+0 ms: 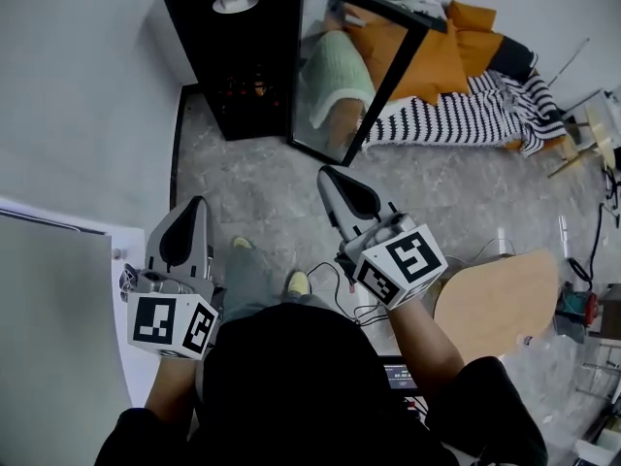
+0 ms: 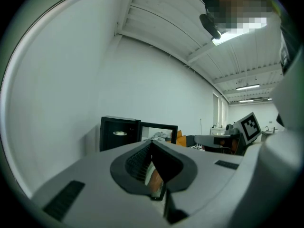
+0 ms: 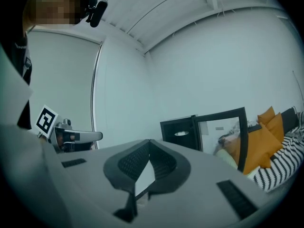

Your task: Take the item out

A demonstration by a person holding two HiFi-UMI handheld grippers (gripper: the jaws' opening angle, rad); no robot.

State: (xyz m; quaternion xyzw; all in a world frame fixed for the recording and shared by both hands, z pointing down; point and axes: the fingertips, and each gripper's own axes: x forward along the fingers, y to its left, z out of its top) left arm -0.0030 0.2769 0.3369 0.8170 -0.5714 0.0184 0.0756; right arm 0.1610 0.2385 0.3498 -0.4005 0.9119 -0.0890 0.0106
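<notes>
I have both tools raised in front of me over the grey floor (image 1: 262, 197), pointing toward the black cabinet (image 1: 228, 47) that stands at the floor's far edge against the white wall (image 1: 78, 85). The left gripper (image 1: 197, 207) has its jaws pressed together at the tips with nothing between them, and its own view (image 2: 152, 144) confirms that. The right gripper (image 1: 330, 178) is likewise closed and empty (image 3: 148, 142). The cabinet's glass door (image 1: 335, 76) is swung open to the right. A light glows at the cabinet's top, and low inside some small reddish things (image 1: 243, 90) show dimly; I cannot tell what they are. Both tools are well apart from the cabinet. To the right of the door lie orange cushions (image 1: 437, 56) and a striped blanket (image 1: 456, 115), and a wooden tabletop (image 1: 500, 299) sits beside my right arm.
</notes>
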